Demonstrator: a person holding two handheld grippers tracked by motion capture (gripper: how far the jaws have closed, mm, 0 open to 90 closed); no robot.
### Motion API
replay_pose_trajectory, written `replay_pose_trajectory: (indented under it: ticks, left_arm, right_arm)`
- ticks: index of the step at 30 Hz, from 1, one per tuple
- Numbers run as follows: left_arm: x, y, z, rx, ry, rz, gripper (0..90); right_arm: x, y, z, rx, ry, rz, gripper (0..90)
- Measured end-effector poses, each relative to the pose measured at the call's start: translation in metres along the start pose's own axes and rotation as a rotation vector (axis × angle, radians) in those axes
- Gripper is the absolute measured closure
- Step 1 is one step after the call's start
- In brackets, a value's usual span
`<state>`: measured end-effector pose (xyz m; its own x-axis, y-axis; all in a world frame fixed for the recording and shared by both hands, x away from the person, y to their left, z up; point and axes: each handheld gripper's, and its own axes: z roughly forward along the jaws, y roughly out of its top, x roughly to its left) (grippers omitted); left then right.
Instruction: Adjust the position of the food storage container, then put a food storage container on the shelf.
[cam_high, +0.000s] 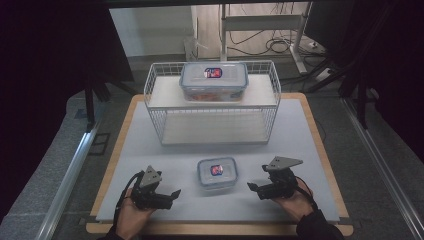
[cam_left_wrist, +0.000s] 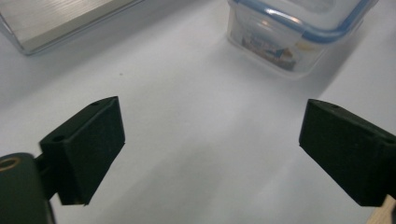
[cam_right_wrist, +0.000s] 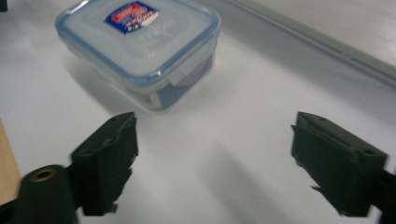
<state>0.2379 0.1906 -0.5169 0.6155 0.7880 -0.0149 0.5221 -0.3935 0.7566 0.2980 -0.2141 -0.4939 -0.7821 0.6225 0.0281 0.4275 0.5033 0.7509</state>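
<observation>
A small clear box with a blue-rimmed lid (cam_high: 216, 173) sits on the white table (cam_high: 300, 145), near its front edge, between the 2 grippers and touching neither. The left gripper (cam_high: 172, 194) rests low at the box's left, held in a hand (cam_high: 131, 215), its jaws spread wide with nothing between them — in the left gripper view only bare table lies between them, the box (cam_left_wrist: 294, 37) a little way beyond. The right gripper (cam_high: 251, 187) stands at the box's right, released too — its own view shows the box (cam_right_wrist: 140, 51) ahead and to the left. Farther back, a white wire basket (cam_high: 160, 85) carries a larger lidded box (cam_high: 214, 80) on its top.
</observation>
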Motion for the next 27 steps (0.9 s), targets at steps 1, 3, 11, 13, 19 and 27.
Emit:
replay_pose_trajectory:
  ticks: [1,3,11,13,19,27]
  left_arm:
    - [-0.0006,-0.0018,-0.0003,0.004,0.013,0.009,5.4]
    - [-0.0011,-0.0054,-0.0009,0.016,0.034,0.026,3.9]
    - [0.0034,-0.0105,-0.0033,0.000,0.030,-0.002,3.3]
    - [0.0034,-0.0103,-0.0032,-0.002,0.034,0.002,3.0]
    - [0.0055,-0.0102,-0.0014,-0.028,0.014,-0.018,1.6]
    - [0.0013,-0.0023,0.0060,0.000,-0.030,-0.009,2.6]
  right_arm:
    - [0.0000,-0.0013,0.0000,0.002,-0.001,-0.001,11.0]
    - [0.0000,-0.0042,-0.0007,0.013,-0.002,-0.011,7.6]
    - [-0.0033,-0.0092,-0.0026,0.019,-0.007,0.001,5.1]
    - [-0.0033,-0.0095,-0.0025,0.019,-0.010,0.000,4.4]
    - [-0.0041,-0.0081,-0.0015,0.016,-0.012,0.007,3.2]
    - [-0.0056,-0.0047,0.0039,0.011,0.002,0.013,1.3]
